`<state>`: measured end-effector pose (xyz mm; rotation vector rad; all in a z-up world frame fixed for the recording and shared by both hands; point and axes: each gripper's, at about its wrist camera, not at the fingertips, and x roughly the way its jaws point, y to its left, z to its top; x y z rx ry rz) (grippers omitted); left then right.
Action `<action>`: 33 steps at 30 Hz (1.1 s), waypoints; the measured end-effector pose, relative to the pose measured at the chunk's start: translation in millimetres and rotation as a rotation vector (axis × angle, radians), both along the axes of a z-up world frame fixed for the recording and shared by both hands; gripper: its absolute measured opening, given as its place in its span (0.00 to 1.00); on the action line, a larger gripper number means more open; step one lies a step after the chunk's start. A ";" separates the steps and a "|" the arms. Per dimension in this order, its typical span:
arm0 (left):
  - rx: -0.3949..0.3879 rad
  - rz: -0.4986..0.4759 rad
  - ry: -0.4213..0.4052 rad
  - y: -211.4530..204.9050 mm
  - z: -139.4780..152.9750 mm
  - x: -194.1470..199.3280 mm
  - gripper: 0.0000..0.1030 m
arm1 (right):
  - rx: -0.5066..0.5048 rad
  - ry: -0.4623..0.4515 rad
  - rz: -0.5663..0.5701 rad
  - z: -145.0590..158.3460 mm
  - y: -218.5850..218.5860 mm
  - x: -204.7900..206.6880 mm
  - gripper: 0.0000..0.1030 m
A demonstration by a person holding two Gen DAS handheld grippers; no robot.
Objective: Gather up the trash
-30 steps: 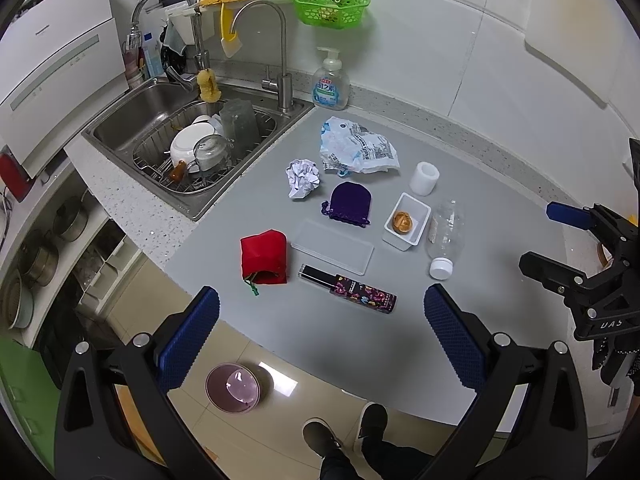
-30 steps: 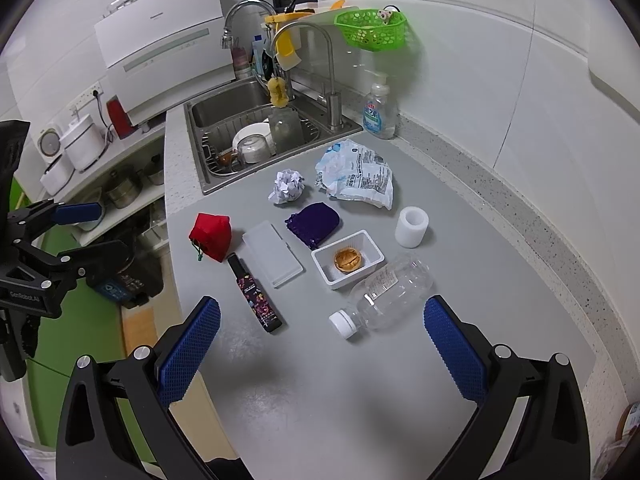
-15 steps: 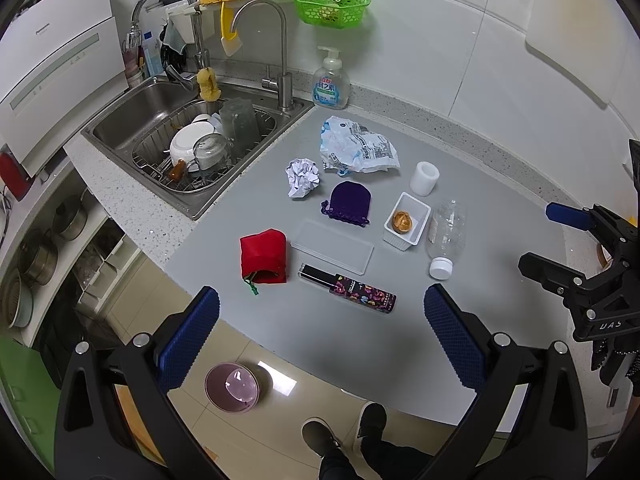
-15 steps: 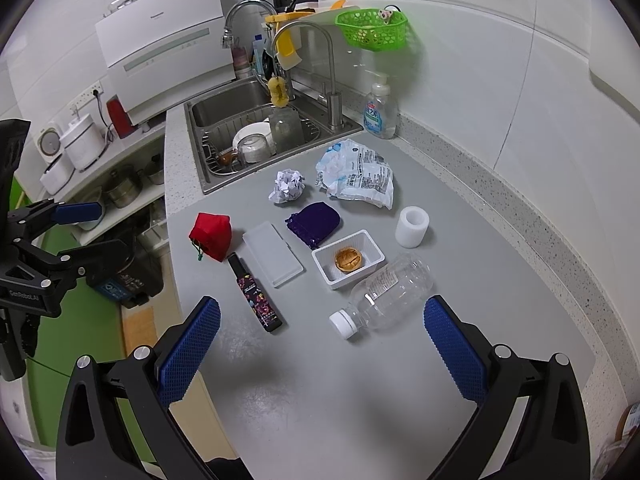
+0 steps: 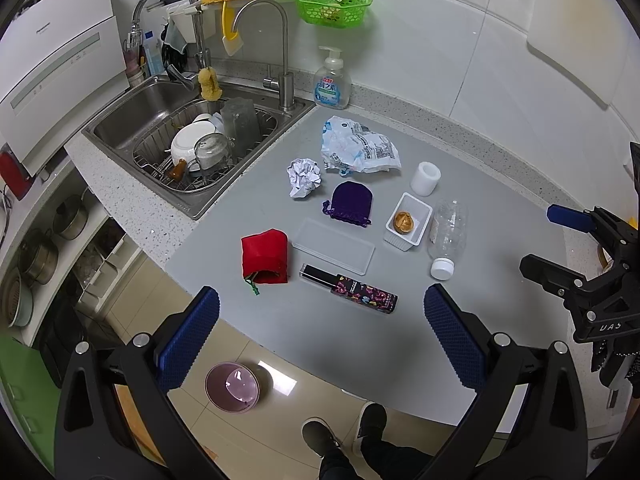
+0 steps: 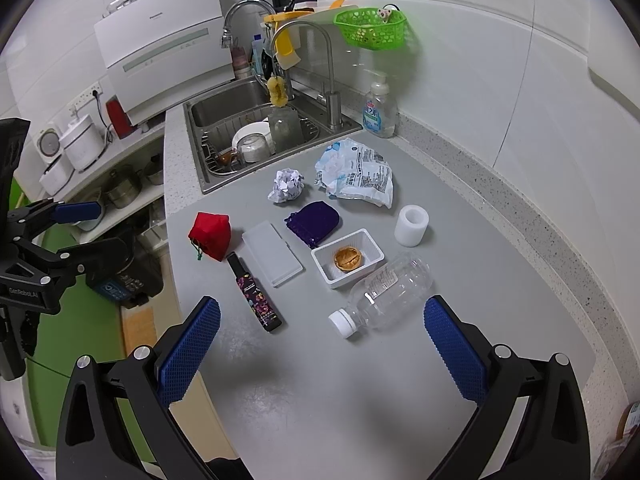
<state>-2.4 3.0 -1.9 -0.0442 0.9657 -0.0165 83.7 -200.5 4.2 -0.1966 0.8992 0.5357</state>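
Left hand-held gripper (image 5: 320, 322): blue-padded fingers spread wide, nothing between them, hovering over the near edge of the grey worktop (image 5: 500, 216). Right hand-held gripper (image 6: 322, 330): likewise released and empty, above the worktop's near part. Seen from the left wrist view, the right unit's frame reads "UAS"; seen from the right wrist view, the left unit's reads "GenRobot.AI".

Trash ahead of both, none touched: clear empty plastic bottle with white cap (image 6: 384, 296) lying on its side just beyond the right fingers; white rectangular plastic tray holding a brown walnut shell (image 6: 347, 258) touching or just beside it; crumpled white paper ball (image 5: 304, 177) and crumpled white-blue printed plastic bag (image 5: 358, 148) farther back, near the steel sink (image 5: 120, 120).

Legible elsewhere: "Panasonic" on the white countertop dishwasher (image 6: 160, 52). Soap pump bottle (image 5: 331, 84) label text too small to read.
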 end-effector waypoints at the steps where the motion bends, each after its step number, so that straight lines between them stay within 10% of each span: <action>1: 0.000 0.000 0.000 0.0 0.0 -0.1 0.97 | 0.000 0.000 0.000 0.0 0.0 0.0 0.95; 33: -0.032 0.025 -0.014 5.4 -3.5 4.0 0.97 | -0.007 0.010 -0.003 -11.7 -3.5 4.8 0.95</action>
